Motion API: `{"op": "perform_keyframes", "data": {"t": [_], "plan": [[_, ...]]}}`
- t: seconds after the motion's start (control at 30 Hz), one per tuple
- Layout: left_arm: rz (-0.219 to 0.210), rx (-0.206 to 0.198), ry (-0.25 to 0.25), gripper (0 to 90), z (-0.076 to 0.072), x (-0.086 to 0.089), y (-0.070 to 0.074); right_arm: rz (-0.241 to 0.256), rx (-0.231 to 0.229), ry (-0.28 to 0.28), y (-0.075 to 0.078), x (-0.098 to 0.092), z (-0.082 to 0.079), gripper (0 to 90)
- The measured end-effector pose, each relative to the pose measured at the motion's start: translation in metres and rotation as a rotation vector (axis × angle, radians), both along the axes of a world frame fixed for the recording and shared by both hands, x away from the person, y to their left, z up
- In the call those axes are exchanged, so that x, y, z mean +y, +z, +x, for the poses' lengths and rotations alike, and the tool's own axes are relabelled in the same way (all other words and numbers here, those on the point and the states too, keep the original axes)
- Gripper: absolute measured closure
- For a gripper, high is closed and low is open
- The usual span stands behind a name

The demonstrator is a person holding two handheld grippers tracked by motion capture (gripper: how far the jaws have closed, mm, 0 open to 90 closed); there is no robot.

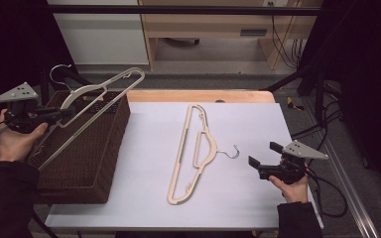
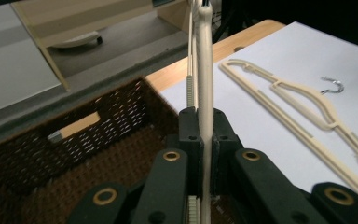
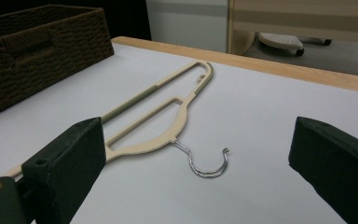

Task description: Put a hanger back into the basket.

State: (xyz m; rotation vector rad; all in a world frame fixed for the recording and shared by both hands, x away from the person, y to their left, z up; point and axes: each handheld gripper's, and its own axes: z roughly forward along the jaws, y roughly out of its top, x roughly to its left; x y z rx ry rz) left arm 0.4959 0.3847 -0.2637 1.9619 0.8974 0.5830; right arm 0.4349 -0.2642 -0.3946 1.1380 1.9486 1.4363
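Note:
A cream plastic hanger (image 1: pixel 189 153) with a metal hook (image 1: pixel 229 151) lies flat on the white table cover, also in the right gripper view (image 3: pixel 163 112) and the left gripper view (image 2: pixel 303 107). A second cream hanger (image 1: pixel 99 96) is held tilted above the brown wicker basket (image 1: pixel 87 148), its metal hook up at the left. My left gripper (image 1: pixel 62 116) is shut on this hanger's bar (image 2: pixel 204 84), seen edge-on between the jaws. My right gripper (image 1: pixel 261 154) rests open at the table's right, jaws wide apart, pointing at the flat hanger's hook (image 3: pixel 208 164).
The wicker basket (image 2: pixel 74 154) takes up the table's left side. A wooden table edge (image 1: pixel 198 95) runs along the back. Beyond it stand a wooden desk and cables (image 1: pixel 283 44) on the floor. Bare white cover lies between the flat hanger and my right gripper.

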Motion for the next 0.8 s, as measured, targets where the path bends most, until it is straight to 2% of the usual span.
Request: {"op": "perform_keyframes", "data": {"t": [0.13,0.33,0.47,0.6,0.7,0.77,0.8], "plan": [[0.022,0.021,0.025,86.1,0.006,0.013,-0.009,-0.002,0.005,0.004,-0.001,0.001,0.0,4.0],[0.032,0.063,0.065,86.1,0.013,0.03,-0.027,-0.008,0.003,0.005,-0.001,0.0,0.001,4.2],[0.037,0.082,0.078,86.1,0.014,0.038,-0.035,-0.005,0.006,0.006,-0.002,0.002,0.001,4.2],[0.016,0.089,0.088,86.1,0.011,0.048,-0.044,-0.003,0.006,0.008,-0.002,0.002,0.001,4.3],[0.018,0.094,0.095,86.1,0.01,0.052,-0.048,-0.005,0.007,0.006,-0.002,0.002,0.001,4.3],[0.025,0.108,0.108,86.1,0.009,0.056,-0.05,-0.007,0.007,0.01,-0.002,0.002,0.001,4.3],[0.045,0.127,0.12,86.1,0.008,0.059,-0.055,-0.007,0.006,0.01,-0.002,0.002,0.002,4.3]]}}
